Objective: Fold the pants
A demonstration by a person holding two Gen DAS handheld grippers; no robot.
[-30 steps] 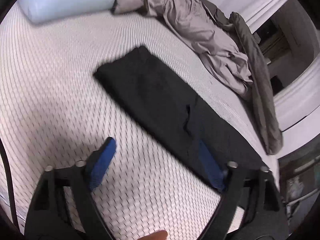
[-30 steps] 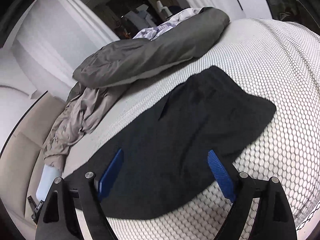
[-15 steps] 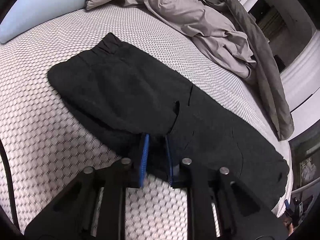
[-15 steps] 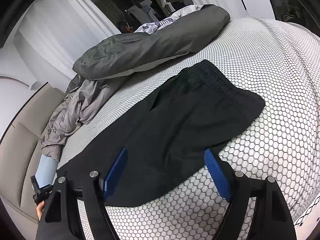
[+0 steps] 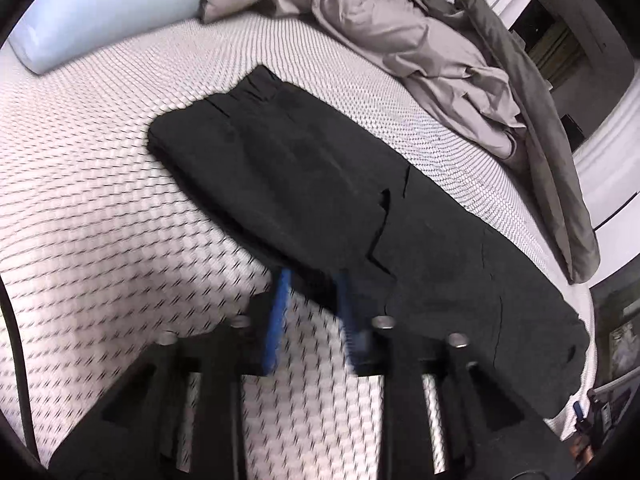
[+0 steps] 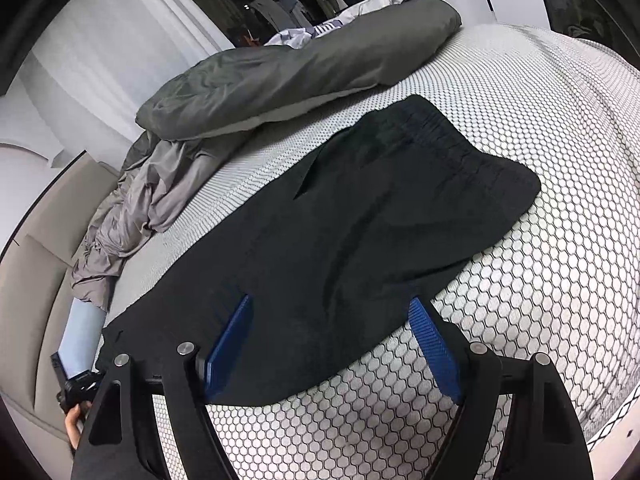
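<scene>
Left wrist view: left gripper [image 5: 312, 280] at 6 o'clock, jaws opening, near edge of the black pants [image 5: 340, 184] between the blue pads; blur hides whether they press. The pants lie flat, folded lengthwise on the honeycomb mattress [image 5: 100, 200], waistband towards 11. Blue pillow [image 5: 100, 8] at 10, grey duvet [image 5: 420, 52] at 1, pushed aside, likely for room. Right wrist view: right gripper [image 6: 332, 312] spread wide, straddling the pants' edge, gripping nothing. Leg ends hide behind the frame at 8.
</scene>
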